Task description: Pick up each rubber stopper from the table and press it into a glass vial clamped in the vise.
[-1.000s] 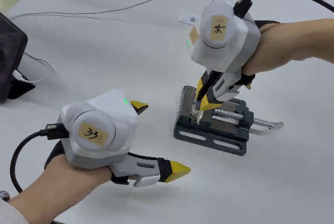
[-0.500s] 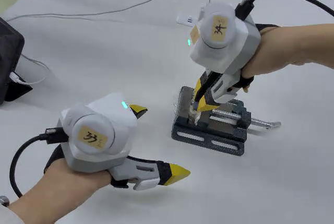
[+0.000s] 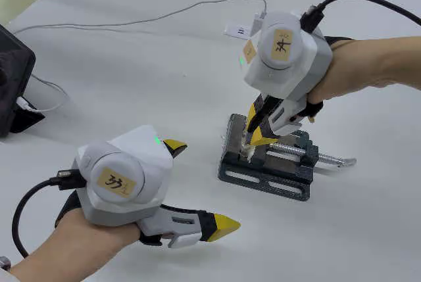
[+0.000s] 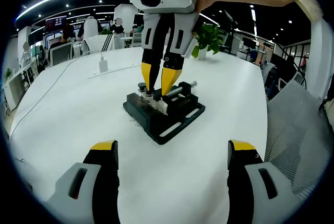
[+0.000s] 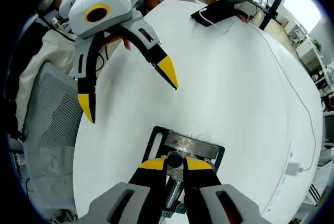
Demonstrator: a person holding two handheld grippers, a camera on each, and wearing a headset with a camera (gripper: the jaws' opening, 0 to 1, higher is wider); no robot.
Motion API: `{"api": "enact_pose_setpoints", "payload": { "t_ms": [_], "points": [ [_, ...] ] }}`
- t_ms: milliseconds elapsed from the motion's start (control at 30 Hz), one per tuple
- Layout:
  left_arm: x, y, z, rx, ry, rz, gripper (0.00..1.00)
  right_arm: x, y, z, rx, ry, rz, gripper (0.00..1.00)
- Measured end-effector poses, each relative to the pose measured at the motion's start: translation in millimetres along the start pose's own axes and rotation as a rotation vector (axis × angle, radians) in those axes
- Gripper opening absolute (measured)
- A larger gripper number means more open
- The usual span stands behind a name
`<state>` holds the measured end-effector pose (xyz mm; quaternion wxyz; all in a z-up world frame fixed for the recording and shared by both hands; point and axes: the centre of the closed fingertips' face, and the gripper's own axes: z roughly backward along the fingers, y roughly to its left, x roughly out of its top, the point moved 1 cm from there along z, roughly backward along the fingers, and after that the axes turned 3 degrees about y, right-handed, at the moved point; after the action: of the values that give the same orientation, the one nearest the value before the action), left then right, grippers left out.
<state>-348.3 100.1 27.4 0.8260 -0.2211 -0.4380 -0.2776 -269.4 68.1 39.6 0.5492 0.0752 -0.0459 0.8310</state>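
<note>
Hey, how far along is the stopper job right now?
Done: I can't confirm that any vial is capped. In hand: the right gripper is shut on a dark stopper, held right at the top of the vise, apparently about to be pressed in. The left gripper hangs open and empty, off to the side. Left: seating this stopper; how many more remain, I can't tell.

Head view looks down; opposed gripper views seemingly share the vise (image 3: 263, 177).

Dark grey vise (image 3: 263, 177), plain white table (image 3: 164, 85)
</note>
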Motion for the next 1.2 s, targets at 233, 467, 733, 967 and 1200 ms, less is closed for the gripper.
{"api": "enact_pose_setpoints", "payload": {
  "t_ms": [233,467,733,967,1200],
  "points": [
    [1.4,0.5,0.1,-0.001,-0.005,-0.001,0.85,-0.1,-0.6,5.0,-0.002,-0.008,-0.018,0.08],
    [3.8,3.4,1.4,0.002,-0.008,-0.009,0.85,-3.4,-1.0,12.6,0.000,-0.020,-0.052,0.04],
    [3.3,7.2,1.1,0.008,-0.007,-0.004,0.85,-0.9,4.8,11.9,0.013,-0.038,-0.087,0.00],
    [0.1,7.0,-0.5,0.006,-0.003,0.005,0.84,-2.2,8.1,6.1,0.027,-0.039,-0.090,0.00],
    [-2.7,6.9,-1.3,0.002,0.003,0.010,0.84,-0.5,7.0,3.5,0.027,-0.045,-0.090,0.00]
  ]
}}
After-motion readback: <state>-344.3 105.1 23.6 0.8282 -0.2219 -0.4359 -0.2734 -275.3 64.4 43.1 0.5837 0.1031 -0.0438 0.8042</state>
